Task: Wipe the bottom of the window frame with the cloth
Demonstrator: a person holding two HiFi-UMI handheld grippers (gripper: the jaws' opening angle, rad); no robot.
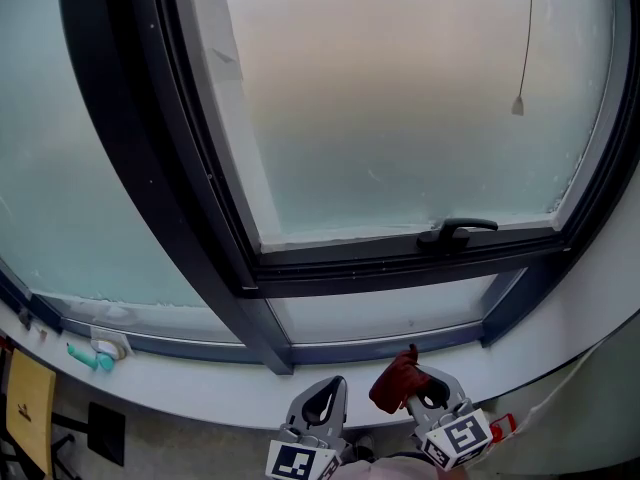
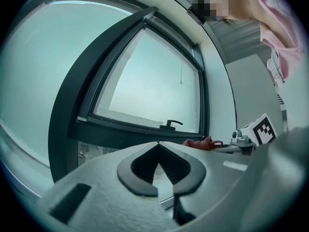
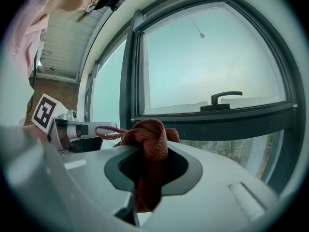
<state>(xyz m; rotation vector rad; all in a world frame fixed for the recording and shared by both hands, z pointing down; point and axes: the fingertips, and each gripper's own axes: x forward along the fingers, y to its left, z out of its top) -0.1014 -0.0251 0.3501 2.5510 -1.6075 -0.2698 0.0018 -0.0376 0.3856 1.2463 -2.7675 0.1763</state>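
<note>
- Head view: the right gripper point(image 1: 420, 383) is clenched on a dark red cloth point(image 1: 396, 384), which bunches up past the jaw tips. It is over the white sill point(image 1: 200, 393), just short of the window frame point(image 1: 380, 349), at its lower rail.
- Right gripper view: the cloth fills the gap between the jaws and mushrooms out in front as a knotted wad. A thin loop strays to the left. No cloth appears to touch the rail, so the wipe looks not yet begun.
- Left gripper point(image 2: 157, 145): jaws closed together with nothing between them. It is just beside the right one, playing no part.
- Risk, slipping: the wad is pinched at one narrow part, so drag along the rail could tug it out of the jaws.
- Risk, scraping: with the cloth balled rather than spread, a tilt could bring bare jaw against the dark frame instead of fabric.
- Risk, snagging: the loose loop could catch on a corner of the frame. The handle point(image 1: 458, 231) sits higher, on the sash above, and a wipe along the bottom rail should stay below it.
- Risk, missed stretch: a small wad covers little, so parts of the rail may go unwiped.
</note>
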